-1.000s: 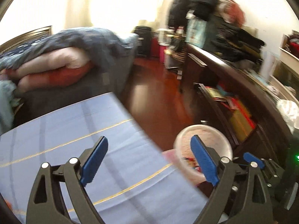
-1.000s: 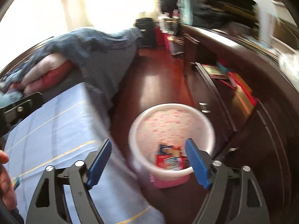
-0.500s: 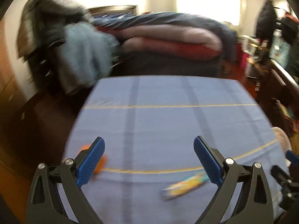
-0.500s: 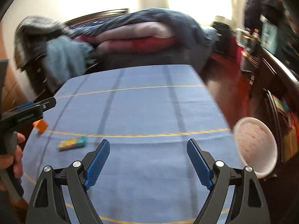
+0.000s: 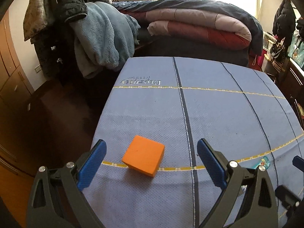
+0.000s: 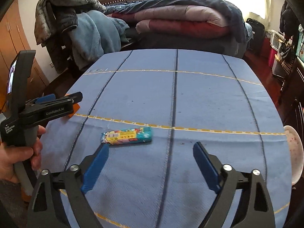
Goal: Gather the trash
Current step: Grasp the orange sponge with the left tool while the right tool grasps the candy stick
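Left claw: your left claw (image 5: 150,161) is spread wide with nothing in its grip. It is angled down over the near left part of the desk, and the orange block sits on the cloth between and just ahead of its blue pads (image 5: 92,163), touching neither.
Right claw: your right claw (image 6: 151,161) is also released; its jaws have just been opening and nothing lies between them. The left pad tip is just beside the wrapper's near end; whether it touches is not clear.
Orange block: the orange block (image 5: 143,155) rests on the blue cloth near the desk's left edge, across a yellow stitched line. In the right wrist view only an orange corner (image 6: 73,112) shows behind your left claw.
Wrapper: the teal and yellow snack wrapper (image 6: 127,135) lies flat on the cloth, just below a yellow line and left of a dark stripe. In the left wrist view a small teal bit (image 5: 263,162) shows at the right.
Desk: the desk (image 6: 199,98) wears a blue cloth with dark stripes and yellow lines.
Bin: a pale pink speckled bin (image 6: 294,152) shows its rim off the desk's right edge, lower than the top.
Your left hand: your left hand (image 6: 17,157) grips the left tool's handle.
Behind: folded quilts (image 5: 199,28) and a blue fleece (image 5: 100,38) are piled past the desk's far edge.
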`<state>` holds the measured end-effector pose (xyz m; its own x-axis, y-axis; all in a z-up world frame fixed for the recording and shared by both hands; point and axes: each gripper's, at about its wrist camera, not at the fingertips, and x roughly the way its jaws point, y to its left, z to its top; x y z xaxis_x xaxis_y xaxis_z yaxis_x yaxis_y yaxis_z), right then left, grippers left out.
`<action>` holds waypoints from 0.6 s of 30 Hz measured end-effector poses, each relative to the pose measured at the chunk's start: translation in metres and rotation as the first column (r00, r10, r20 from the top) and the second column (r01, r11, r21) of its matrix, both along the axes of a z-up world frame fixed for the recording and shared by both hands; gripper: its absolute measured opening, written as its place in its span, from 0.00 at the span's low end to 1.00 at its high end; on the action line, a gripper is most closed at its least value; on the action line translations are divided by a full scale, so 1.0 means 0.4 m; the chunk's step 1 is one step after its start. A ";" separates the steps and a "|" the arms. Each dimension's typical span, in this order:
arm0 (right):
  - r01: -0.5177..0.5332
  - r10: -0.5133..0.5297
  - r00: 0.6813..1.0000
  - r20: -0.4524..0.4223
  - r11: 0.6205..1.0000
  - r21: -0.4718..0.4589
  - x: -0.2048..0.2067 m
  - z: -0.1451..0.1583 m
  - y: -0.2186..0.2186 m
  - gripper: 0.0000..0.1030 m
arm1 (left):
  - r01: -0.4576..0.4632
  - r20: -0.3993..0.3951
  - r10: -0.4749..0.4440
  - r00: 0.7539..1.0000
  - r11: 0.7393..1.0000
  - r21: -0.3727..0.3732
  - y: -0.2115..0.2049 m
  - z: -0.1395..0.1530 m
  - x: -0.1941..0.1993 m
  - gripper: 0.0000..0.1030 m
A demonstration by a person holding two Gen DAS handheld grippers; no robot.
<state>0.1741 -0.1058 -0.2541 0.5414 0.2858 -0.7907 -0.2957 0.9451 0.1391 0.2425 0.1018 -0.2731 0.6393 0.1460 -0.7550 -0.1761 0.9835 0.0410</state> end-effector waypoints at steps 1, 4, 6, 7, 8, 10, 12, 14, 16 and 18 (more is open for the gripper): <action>0.000 0.000 1.000 -0.001 1.000 0.001 0.000 -0.004 0.001 0.92 | 0.007 0.004 -0.007 1.000 1.000 -0.009 0.002 -0.003 0.001 0.93; 0.003 -0.003 1.000 -0.020 1.000 -0.005 0.013 -0.022 0.024 0.93 | 0.023 0.007 -0.023 1.000 1.000 -0.011 0.002 -0.012 0.005 0.93; -0.003 0.002 0.999 -0.040 1.000 -0.005 0.024 -0.034 0.042 0.93 | 0.031 0.005 -0.031 0.999 0.999 -0.012 0.003 -0.018 0.010 0.92; -0.005 0.004 0.999 -0.044 1.000 -0.007 0.027 -0.037 0.048 0.93 | 0.035 0.006 -0.035 0.999 0.999 -0.015 0.006 -0.021 0.012 0.92; -0.010 0.010 0.999 -0.047 1.000 -0.013 0.030 -0.042 0.057 0.93 | 0.035 0.006 -0.035 0.999 0.999 -0.017 0.006 -0.023 0.013 0.92; -0.024 0.023 0.999 -0.048 0.999 -0.022 0.036 -0.048 0.074 0.94 | 0.038 0.004 -0.038 0.999 0.999 -0.025 0.010 -0.027 0.016 0.92; -0.038 0.037 0.998 -0.051 0.999 -0.032 0.040 -0.056 0.089 0.94 | 0.036 0.002 -0.036 0.999 0.999 -0.034 0.014 -0.032 0.018 0.91; -0.046 0.043 0.997 -0.057 0.998 -0.044 0.046 -0.065 0.100 0.95 | 0.039 -0.005 -0.039 0.999 0.998 -0.050 0.015 -0.039 0.019 0.88; -0.049 0.046 0.998 -0.050 0.997 -0.057 0.050 -0.070 0.107 0.96 | 0.041 -0.011 -0.042 0.999 0.997 -0.059 0.013 -0.046 0.021 0.85; -0.054 0.051 0.998 -0.045 0.996 -0.069 0.056 -0.074 0.116 0.96 | 0.048 -0.019 -0.049 0.999 0.997 -0.063 0.008 -0.054 0.023 0.80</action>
